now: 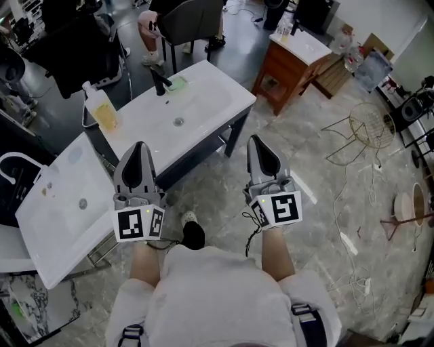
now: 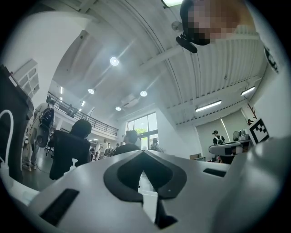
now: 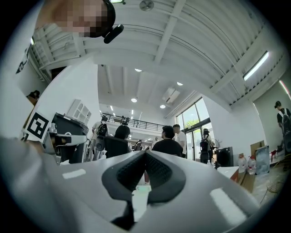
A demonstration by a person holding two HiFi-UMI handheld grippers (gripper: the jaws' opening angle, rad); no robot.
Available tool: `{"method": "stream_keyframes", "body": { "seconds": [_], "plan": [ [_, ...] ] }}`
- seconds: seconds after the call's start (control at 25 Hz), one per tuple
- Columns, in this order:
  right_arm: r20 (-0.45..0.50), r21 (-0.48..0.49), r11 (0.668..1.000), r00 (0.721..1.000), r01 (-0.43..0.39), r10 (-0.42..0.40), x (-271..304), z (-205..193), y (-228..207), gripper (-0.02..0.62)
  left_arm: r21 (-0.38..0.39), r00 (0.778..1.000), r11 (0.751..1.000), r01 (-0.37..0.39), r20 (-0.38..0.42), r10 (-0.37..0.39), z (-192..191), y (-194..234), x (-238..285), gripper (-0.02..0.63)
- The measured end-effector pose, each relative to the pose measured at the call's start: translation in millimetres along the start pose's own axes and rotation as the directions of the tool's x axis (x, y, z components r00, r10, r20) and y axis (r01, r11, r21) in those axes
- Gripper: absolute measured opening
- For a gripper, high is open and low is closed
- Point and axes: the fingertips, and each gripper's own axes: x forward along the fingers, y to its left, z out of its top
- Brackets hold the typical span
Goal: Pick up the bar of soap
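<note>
The bar of soap is a small green block on the back edge of the white sink counter, just right of the black faucet. Both grippers hang in front of the person's body, short of the counter and well apart from the soap. My left gripper points toward the counter's front edge, jaws together with nothing in them. My right gripper is over the floor to the right of the counter, also shut and empty. In the left gripper view the left gripper tilts upward; so does the right gripper in its own view.
A yellow soap dispenser stands at the counter's left end. A second white sink sits lower left. Behind are a dark chair and a wooden cabinet. A wire basket and cables lie on the floor at right.
</note>
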Motion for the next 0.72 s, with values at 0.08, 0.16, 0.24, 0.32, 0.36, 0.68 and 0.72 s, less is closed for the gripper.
{"method": "stream_keyframes", "body": {
  "seconds": [0.08,0.16,0.24,0.32,0.36,0.68,0.72],
  "plan": [
    [0.004,0.0,1.0,1.0,-0.001,0.001,27,-3,-6,0.009,0.002,1.0,1.0,0.006,0.0,-0.006,-3,11,24,0.008],
    [0.009,0.004,1.0,1.0,-0.006,0.006,53,-5,-10,0.009,0.005,1.0,1.0,0.013,-0.001,-0.013,-7,22,46,0.008],
    [0.013,0.006,1.0,1.0,-0.009,0.009,81,-8,-12,0.009,0.009,1.0,1.0,0.018,-0.001,-0.018,-9,37,68,0.008],
    [0.014,0.007,1.0,1.0,-0.011,0.011,107,-13,-14,0.009,0.013,1.0,1.0,0.018,0.0,-0.018,-12,51,88,0.008],
    [0.013,0.008,1.0,1.0,-0.012,0.012,119,-16,-15,0.009,0.014,1.0,1.0,0.018,0.0,-0.018,-15,58,97,0.008],
    [-0.012,0.021,1.0,1.0,-0.012,0.012,186,-48,-14,0.009,0.024,1.0,0.999,0.022,-0.004,-0.022,-39,100,152,0.008],
    [-0.018,0.023,1.0,1.0,-0.012,0.013,191,-51,-16,0.009,0.024,1.0,0.999,0.022,-0.011,-0.021,-43,102,158,0.008]
  ]
}}
